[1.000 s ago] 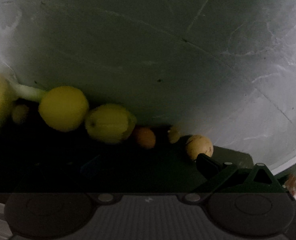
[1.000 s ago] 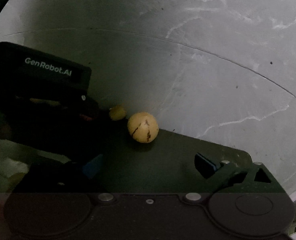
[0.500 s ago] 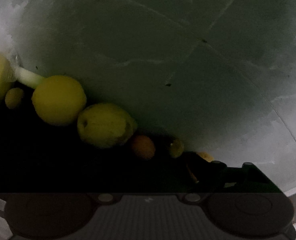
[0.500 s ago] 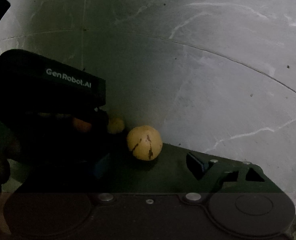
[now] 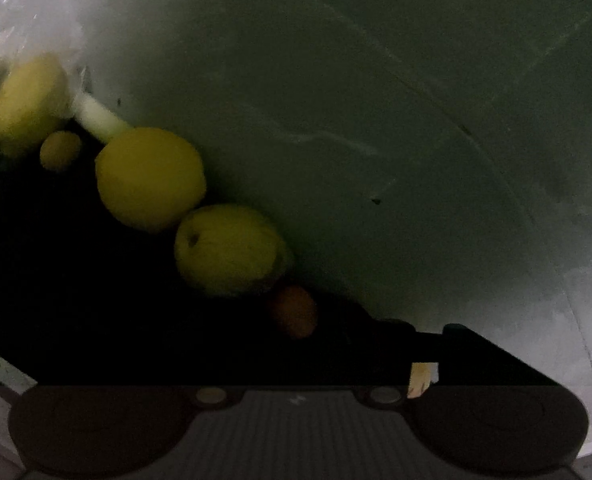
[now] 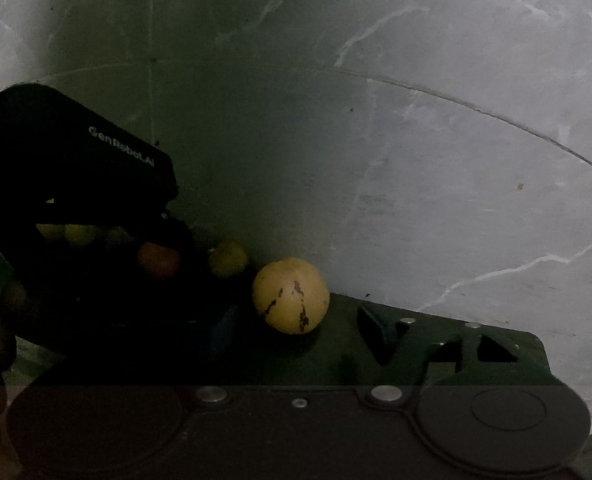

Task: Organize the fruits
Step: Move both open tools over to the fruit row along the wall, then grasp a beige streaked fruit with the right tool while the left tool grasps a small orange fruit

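Since a second ago the right gripper [image 6: 296,332] has closed in on the pale yellow brown-streaked round fruit [image 6: 291,295], on the dark tray [image 6: 436,320]. Fingers spread, ungripped. Left gripper's state: cannot tell. Next: straddle, close gently.

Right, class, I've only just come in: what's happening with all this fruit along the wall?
A person holds a two-finger gripper in each hand over a dark mat by a pale wall. The right gripper faces a tan fruit with dark streaks, which rests on the mat, not gripped. The left gripper hangs beside it, over a row of yellow fruits and a small orange one. Dim light hides the left gripper's jaws.
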A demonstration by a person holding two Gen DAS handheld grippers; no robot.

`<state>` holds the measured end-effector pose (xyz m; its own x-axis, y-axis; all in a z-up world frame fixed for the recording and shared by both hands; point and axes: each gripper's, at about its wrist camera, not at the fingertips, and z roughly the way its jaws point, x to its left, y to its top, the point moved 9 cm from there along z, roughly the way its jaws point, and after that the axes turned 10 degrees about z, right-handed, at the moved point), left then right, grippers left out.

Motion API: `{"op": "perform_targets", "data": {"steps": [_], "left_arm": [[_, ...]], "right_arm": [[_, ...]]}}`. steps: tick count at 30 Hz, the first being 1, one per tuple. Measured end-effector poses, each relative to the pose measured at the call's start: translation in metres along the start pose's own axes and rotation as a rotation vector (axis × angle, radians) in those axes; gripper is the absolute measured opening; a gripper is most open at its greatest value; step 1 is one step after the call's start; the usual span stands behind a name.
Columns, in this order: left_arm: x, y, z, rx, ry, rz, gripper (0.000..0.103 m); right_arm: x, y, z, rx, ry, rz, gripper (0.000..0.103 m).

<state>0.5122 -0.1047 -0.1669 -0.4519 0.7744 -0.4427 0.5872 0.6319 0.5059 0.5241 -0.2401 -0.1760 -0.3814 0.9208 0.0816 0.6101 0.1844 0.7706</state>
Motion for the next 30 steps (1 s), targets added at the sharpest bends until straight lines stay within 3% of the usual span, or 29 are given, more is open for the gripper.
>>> {"op": "perform_targets", "data": {"steps": [16, 18, 30], "left_arm": [[0.002, 0.002, 0.003, 0.011, -0.004, -0.042, 0.034], [0.0, 0.005, -0.001, 0.009, -0.007, -0.044, 0.033], [0.01, -0.009, -0.003, 0.021, -0.022, -0.017, 0.031]], "right_arm": [[-0.007, 0.004, 0.004, 0.033, 0.029, 0.047, 0.054], [-0.008, 0.005, 0.005, 0.037, 0.026, 0.054, 0.049], [-0.014, -0.005, -0.014, 0.025, 0.049, 0.089, 0.046]]}}
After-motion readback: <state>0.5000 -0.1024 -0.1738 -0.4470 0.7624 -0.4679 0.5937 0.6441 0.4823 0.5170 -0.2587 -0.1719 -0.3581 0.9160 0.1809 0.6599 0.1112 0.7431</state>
